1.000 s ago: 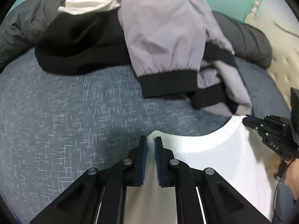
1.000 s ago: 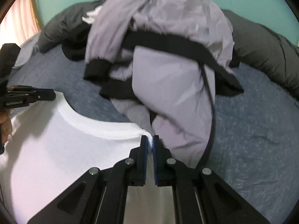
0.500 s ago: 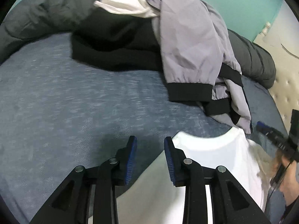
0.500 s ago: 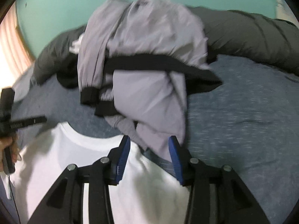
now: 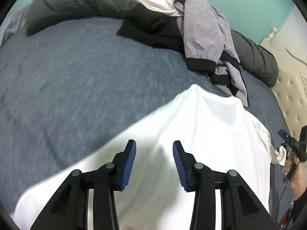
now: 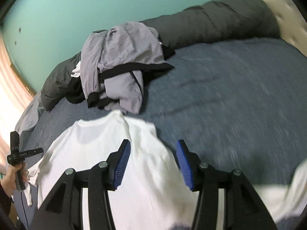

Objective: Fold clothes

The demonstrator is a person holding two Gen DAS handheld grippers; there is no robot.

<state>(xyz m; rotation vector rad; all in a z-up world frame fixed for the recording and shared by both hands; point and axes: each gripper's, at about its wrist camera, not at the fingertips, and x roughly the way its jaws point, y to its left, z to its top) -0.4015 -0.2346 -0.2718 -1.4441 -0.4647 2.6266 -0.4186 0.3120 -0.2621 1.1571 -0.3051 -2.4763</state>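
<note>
A white T-shirt (image 5: 211, 134) lies spread on the blue bedspread (image 5: 76, 76), collar toward the clothes pile. My left gripper (image 5: 154, 145) hovers over its left half. The jaws are opening and nothing is pinched between the blue pads. My right gripper (image 6: 153, 143) hangs over the shirt's (image 6: 92, 149) right shoulder, where the cloth is rumpled. Its jaws are also opening, with cloth below them but not gripped. Each gripper shows at the edge of the other's view: the right gripper (image 5: 282, 134) and the left gripper (image 6: 38, 150), which is held in a hand (image 6: 15, 174).
A heap of clothes lies beyond the collar: a grey jacket with black cuffs (image 5: 203, 28), a black garment (image 5: 153, 28) and a white piece (image 5: 157, 2). A rolled dark grey duvet (image 6: 211, 19) lines the teal wall. A tufted headboard (image 5: 291, 88) stands on the right.
Both grippers were shut on the shirt at its collar. They have let go, opened their jaws and pulled back toward the near edge of the bed. The shirt now lies on the bedspread.
</note>
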